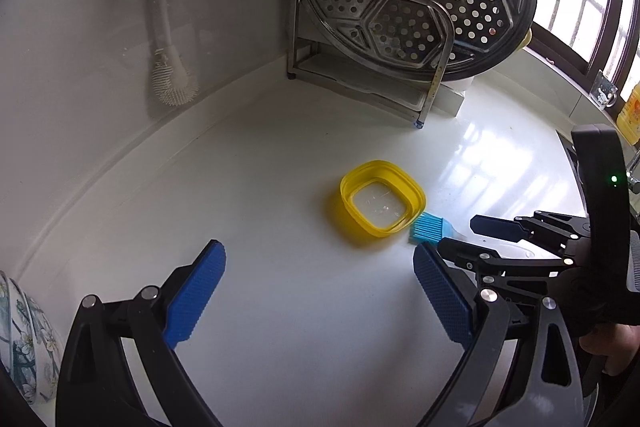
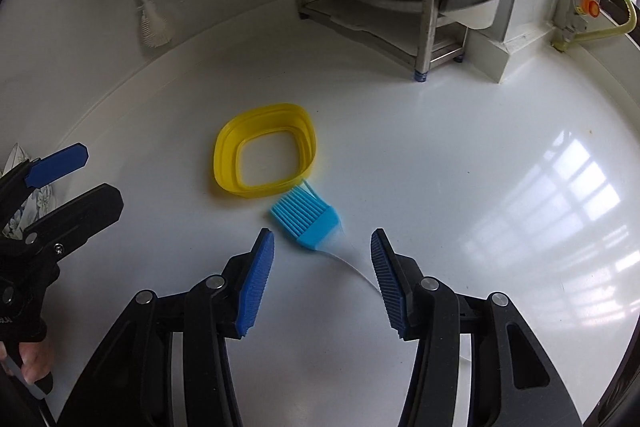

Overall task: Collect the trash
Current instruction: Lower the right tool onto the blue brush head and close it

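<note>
— Between the right gripper's jaws, what lies there?

— The clear handle of the blue silicone basting brush. It rests flat on the white countertop, out in the open middle, well clear of the back wall. Its bristles touch or nearly touch the near rim of the yellow plastic ring, and the handle trails back toward the right gripper.

— So the long axis?

— Roughly along the gripper's own pointing line, slanting a bit to one side. The jaws stand partly open, one either side of the handle, pads not pressing on it; nothing is held.

— And the left gripper?

— Wide open and empty, over bare countertop, with the ring ahead of it and the brush off toward its right finger. The right one looks nearer the brush, I'd judge.

— Next move?

— Probably squeezing across the handle; being thin and clear, it may slip.
</note>
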The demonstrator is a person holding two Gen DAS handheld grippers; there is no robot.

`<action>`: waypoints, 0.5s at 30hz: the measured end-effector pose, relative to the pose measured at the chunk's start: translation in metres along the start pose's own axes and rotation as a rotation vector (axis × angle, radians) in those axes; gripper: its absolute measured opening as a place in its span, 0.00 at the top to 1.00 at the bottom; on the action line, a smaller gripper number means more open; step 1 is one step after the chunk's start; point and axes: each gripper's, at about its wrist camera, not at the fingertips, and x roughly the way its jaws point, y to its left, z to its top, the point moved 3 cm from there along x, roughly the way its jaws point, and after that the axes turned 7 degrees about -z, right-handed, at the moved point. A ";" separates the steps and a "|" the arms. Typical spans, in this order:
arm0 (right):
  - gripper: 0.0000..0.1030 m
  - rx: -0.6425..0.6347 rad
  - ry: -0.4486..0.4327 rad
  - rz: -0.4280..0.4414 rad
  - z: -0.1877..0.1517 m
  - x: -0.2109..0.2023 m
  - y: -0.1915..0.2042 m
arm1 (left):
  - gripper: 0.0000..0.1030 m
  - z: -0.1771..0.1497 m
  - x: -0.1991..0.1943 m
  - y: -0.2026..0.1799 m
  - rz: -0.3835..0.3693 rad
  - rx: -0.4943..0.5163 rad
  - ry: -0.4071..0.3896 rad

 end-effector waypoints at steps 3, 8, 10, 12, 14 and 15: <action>0.52 -0.030 0.019 0.017 0.003 0.007 0.006 | 0.10 -0.001 -0.003 0.005 0.007 -0.009 -0.001; 0.58 -0.076 0.007 -0.007 0.008 0.014 0.012 | 0.10 -0.001 -0.002 0.008 0.013 -0.020 0.000; 0.66 -0.092 0.007 -0.012 0.010 0.015 0.015 | 0.10 -0.001 -0.001 0.008 0.013 -0.019 0.001; 0.72 -0.096 0.008 -0.013 0.011 0.016 0.015 | 0.10 0.000 0.000 0.006 0.014 -0.019 0.002; 0.74 -0.093 0.006 -0.013 0.011 0.015 0.013 | 0.09 0.000 0.001 0.004 0.012 -0.019 0.004; 0.74 -0.090 0.005 -0.017 0.011 0.015 0.012 | 0.10 0.000 0.003 0.003 0.010 -0.019 0.007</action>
